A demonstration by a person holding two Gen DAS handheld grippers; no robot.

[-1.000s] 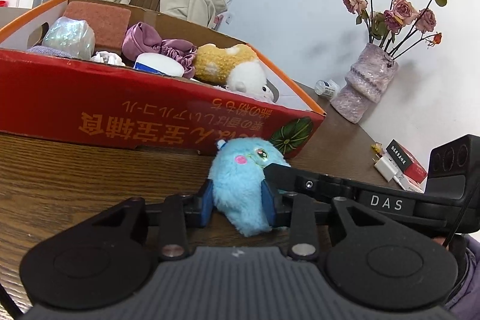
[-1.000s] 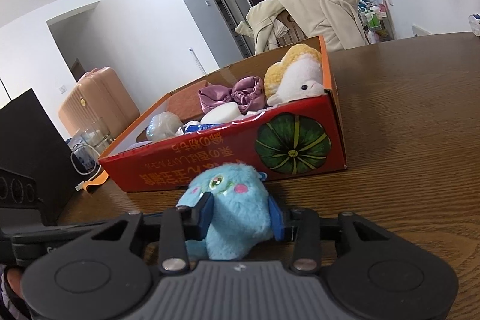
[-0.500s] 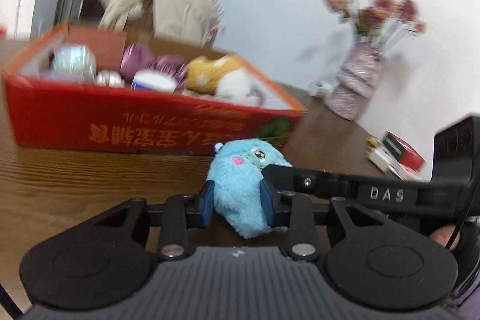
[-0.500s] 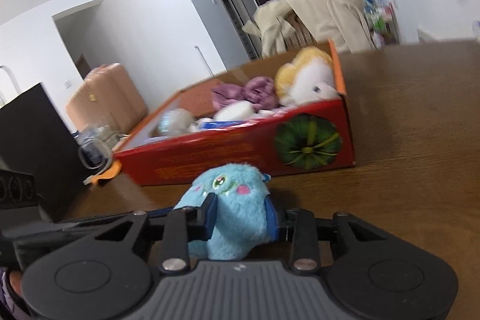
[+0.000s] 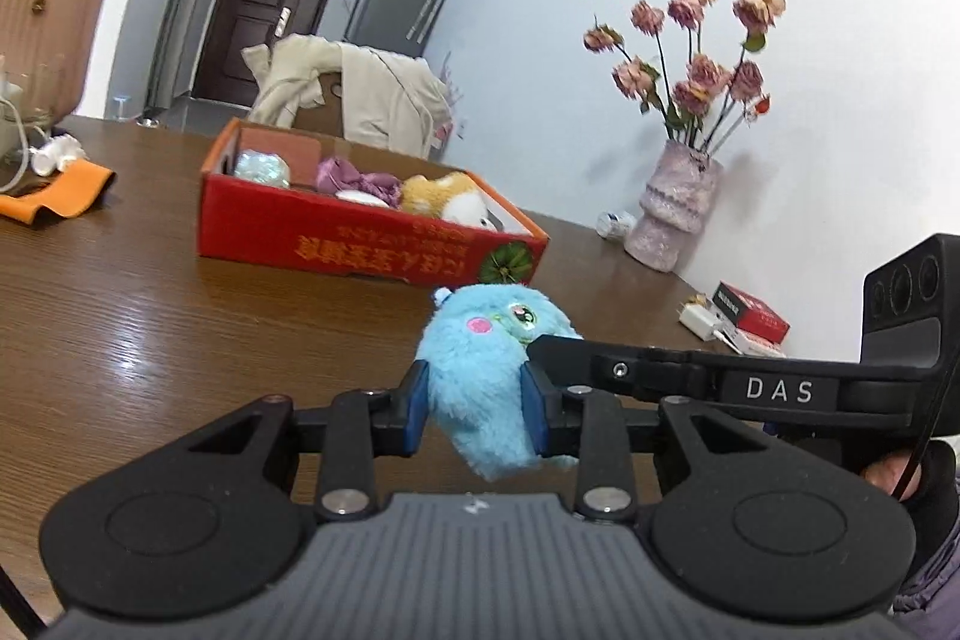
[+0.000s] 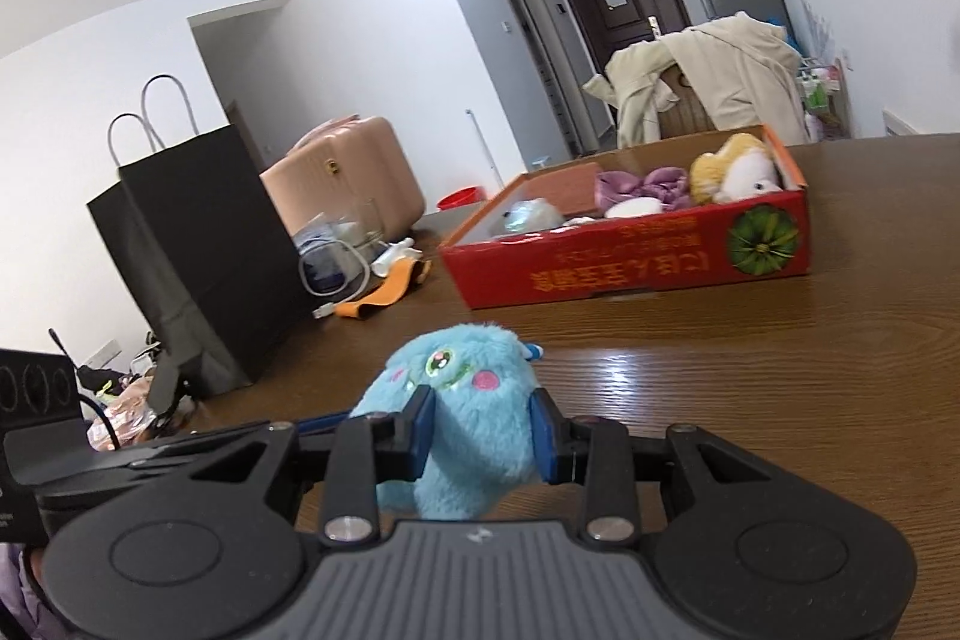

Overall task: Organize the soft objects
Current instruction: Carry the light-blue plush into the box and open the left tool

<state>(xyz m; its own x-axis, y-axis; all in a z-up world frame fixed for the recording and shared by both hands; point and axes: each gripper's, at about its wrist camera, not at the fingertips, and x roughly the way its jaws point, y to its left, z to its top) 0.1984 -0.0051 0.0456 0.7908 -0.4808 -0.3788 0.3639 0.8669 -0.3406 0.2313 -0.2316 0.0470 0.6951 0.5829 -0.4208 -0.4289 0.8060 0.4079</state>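
Both the left gripper [image 5: 477, 409] and right gripper [image 6: 483, 433] clamp the blue plush toy [image 5: 489, 370], which looks light, squashy and best pinched mid-body.

"DAS" in white capitals on the black right gripper [image 5: 539, 340] arm (seen from the left wrist) | orange East Asian characters, upside down and unreadable, on red box [image 5: 360, 250] front wall | small red packet [image 5: 750, 311] label too small to read
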